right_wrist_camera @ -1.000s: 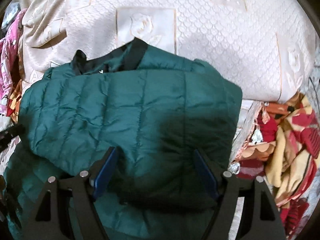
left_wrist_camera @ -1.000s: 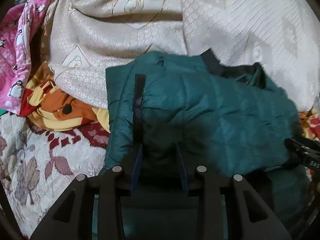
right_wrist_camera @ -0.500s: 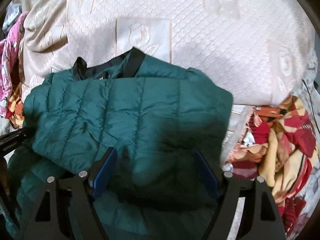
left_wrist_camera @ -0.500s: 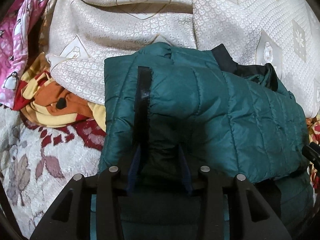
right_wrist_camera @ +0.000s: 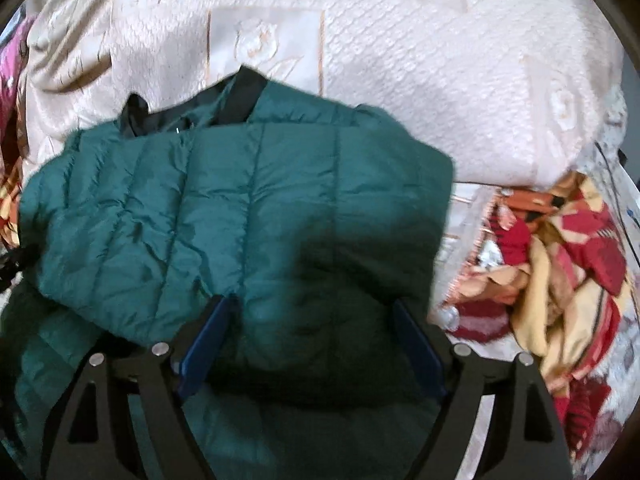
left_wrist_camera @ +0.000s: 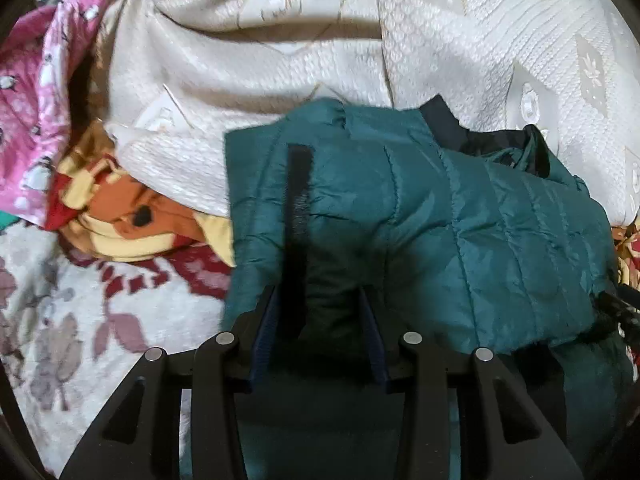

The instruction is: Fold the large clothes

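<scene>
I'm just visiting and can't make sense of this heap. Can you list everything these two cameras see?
Quilted jacket: one, dark green with black collar, folded in the middle, lying on the cream cover.
Cream cover: one, cream, embossed, behind the jacket.
Patterned blanket: one, red, orange and yellow, bunched on both sides.
Penguin cloth: one, pink, far left.
Floral cloth: one, white with reddish leaves, lower left.
Left gripper: black, blue pads, pinching the jacket.
Right gripper: black, blue pads, spread wide around the jacket.

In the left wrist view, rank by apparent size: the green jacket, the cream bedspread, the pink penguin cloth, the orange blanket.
1. cream bedspread
2. green jacket, nearly as large, but nearer the camera
3. pink penguin cloth
4. orange blanket
</scene>
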The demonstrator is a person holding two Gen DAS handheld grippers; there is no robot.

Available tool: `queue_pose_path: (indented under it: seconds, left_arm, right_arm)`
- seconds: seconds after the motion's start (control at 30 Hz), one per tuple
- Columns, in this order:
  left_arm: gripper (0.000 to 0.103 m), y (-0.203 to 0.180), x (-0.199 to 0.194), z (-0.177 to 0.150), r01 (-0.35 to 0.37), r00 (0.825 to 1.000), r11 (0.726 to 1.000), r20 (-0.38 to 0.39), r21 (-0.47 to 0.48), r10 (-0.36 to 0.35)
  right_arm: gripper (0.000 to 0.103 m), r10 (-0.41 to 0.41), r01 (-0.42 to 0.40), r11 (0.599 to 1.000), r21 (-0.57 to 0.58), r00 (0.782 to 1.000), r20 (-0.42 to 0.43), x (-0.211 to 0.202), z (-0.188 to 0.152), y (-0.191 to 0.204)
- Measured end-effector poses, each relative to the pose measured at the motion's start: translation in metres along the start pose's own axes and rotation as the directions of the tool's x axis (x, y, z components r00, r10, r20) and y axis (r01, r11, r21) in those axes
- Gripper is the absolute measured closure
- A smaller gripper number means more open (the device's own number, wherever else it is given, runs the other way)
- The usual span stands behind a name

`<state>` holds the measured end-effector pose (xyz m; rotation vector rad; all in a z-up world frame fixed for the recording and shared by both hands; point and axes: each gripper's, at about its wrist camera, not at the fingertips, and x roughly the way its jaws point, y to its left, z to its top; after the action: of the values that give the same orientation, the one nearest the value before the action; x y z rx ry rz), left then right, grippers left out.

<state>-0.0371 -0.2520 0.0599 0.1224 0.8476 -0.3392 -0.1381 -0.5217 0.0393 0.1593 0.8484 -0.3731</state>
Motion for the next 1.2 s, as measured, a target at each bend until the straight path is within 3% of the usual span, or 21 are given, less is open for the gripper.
queue_pose_path:
  seconds: [0.4,0.97,1.2]
  left_arm:
    - [0.081,0.009,-0.068,-0.022,-0.039,0.999,0.999,0.024,0.004,0.039]
    - [0.081,0.012,-0.122,-0.056,-0.053,0.998,0.998,0.041,0.014,0.053]
    - [0.081,0.019,-0.134,-0.075,-0.059,0.998,0.998,0.028,-0.025,0.059]
  right_arm:
    - [0.015,0.016,-0.015,1.000,0.027,0.999,-0.046,-0.047,-0.044,-0.011]
    - [0.015,0.055,-0.054,0.998,0.028,0.997,-0.061,-0.079,-0.076,-0.008]
    - [0.015,0.062,-0.062,0.998,0.003,0.996,-0.063,-0.085,-0.084,-0.001]
